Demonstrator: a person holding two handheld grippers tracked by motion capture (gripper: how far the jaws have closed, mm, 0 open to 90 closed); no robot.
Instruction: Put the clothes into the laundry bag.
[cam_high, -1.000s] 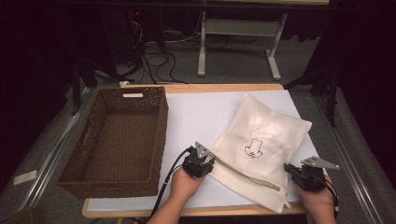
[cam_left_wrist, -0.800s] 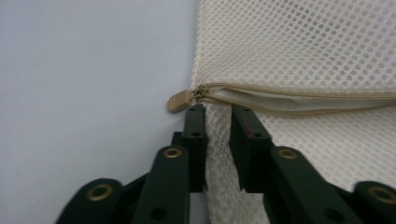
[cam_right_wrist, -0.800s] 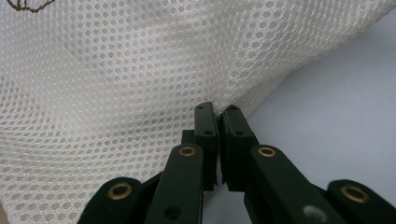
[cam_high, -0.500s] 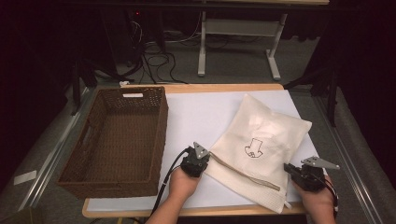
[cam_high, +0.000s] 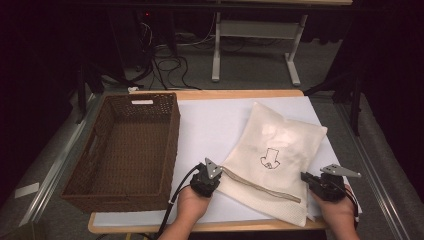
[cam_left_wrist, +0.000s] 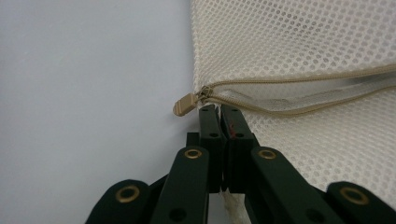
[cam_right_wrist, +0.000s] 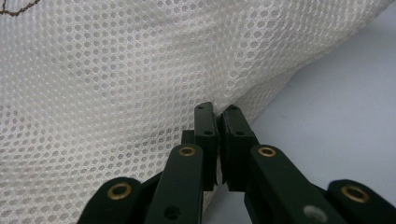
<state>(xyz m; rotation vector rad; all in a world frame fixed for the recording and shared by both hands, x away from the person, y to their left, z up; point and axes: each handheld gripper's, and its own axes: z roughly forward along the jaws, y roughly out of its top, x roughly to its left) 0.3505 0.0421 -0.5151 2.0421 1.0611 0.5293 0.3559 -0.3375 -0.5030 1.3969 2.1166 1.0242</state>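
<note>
A dim room with dark curtains, floor cables and a white-legged stand lies beyond a wooden table covered by a pale white sheet (cam_high: 215, 125). On the left part of the table stands a dark brown woven rectangular basket (cam_high: 125, 150), its inside bare. On the right part lies a cream mesh laundry bag (cam_high: 275, 150) with a small black arrow drawing on it, flat and turned at a slant, well apart from the basket. A tan zipper (cam_left_wrist: 299, 88) runs along the bag's near edge and is partly open, with its tan pull tab (cam_left_wrist: 186, 103) at the bag's left corner.

The left gripper (cam_high: 212, 176), held in the person's left hand (cam_high: 192, 202), sits at that left corner. In the left gripper view its black jaws have just been closing and now stand clenched on the mesh edge just below the pull tab, with fabric pinched between them.

The right gripper (cam_high: 306, 178), in the right hand (cam_high: 337, 210), sits at the bag's near right corner. In the right gripper view its jaws are clamped on the mesh edge there.
</note>
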